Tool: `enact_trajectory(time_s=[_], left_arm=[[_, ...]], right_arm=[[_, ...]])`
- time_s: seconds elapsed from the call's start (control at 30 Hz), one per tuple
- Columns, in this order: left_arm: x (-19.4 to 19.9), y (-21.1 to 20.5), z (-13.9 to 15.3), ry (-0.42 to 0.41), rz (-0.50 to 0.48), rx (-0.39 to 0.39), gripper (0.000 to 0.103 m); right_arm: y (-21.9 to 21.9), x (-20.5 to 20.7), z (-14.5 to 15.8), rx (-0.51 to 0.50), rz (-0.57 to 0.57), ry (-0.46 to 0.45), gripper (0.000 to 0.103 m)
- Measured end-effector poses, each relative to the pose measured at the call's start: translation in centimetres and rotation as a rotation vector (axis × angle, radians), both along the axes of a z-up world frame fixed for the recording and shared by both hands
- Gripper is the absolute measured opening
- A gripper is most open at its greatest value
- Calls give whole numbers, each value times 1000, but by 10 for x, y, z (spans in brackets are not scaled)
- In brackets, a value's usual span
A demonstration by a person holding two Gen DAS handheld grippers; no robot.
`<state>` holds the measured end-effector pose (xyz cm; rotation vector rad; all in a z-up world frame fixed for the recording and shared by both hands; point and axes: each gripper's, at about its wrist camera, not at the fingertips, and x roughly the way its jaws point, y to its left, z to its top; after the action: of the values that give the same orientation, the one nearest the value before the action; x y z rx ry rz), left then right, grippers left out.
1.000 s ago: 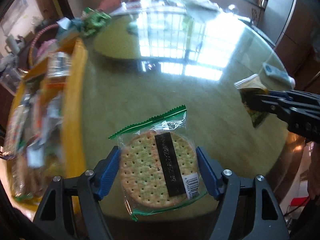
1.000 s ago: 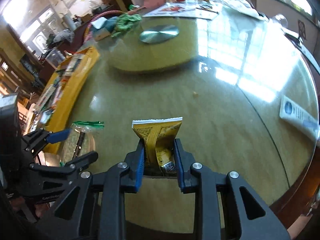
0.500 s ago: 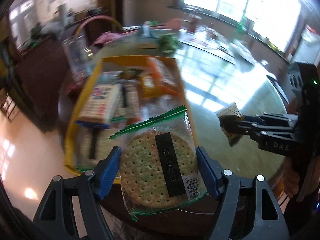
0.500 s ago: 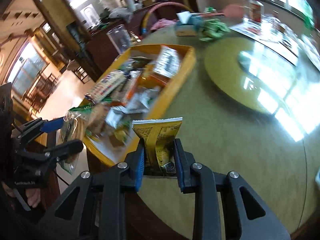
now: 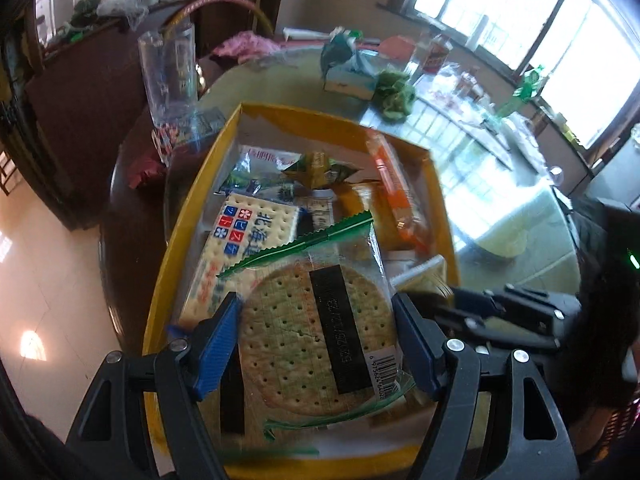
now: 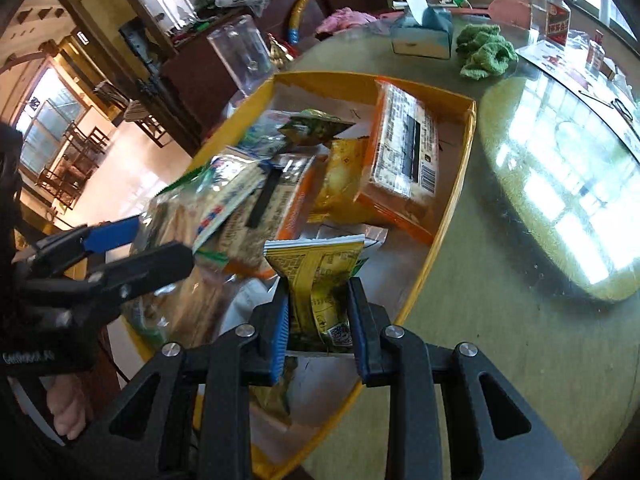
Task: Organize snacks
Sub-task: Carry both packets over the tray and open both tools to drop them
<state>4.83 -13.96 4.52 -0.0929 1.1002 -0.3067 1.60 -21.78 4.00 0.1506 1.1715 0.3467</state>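
The chief risk is a bad drop: the yellow tray (image 5: 192, 208) is already heaped, so a packet let go from above may slide off the pile and over the low rim onto the tabletop (image 6: 520, 320) or the floor, and the two tools sit close enough to knock each other. The left tongs (image 5: 318, 344) stand wide, their blue pads pressed on both edges of a round cracker packet (image 5: 316, 336), which a harder squeeze could crack further. That packet is clear film with a green serrated seal and a black label, and it hangs over the tray's near end, just ahead of the tongs. The right tongs (image 6: 318, 320), nearly closed, pinch a crumpled yellow sachet (image 6: 316, 272) upright above the tray's near corner.
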Motion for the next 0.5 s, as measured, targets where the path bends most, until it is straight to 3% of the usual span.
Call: enact_trajectory(time_s=[0.33,0.5], left_arm=[[31,-10,-8,-4,-18,29,75],[34,-13,-9,1,-31,54,76]], right_arm=[[14,8,-6,-38,6,-14,29],[21,9,-10,-85,10,-19,35]])
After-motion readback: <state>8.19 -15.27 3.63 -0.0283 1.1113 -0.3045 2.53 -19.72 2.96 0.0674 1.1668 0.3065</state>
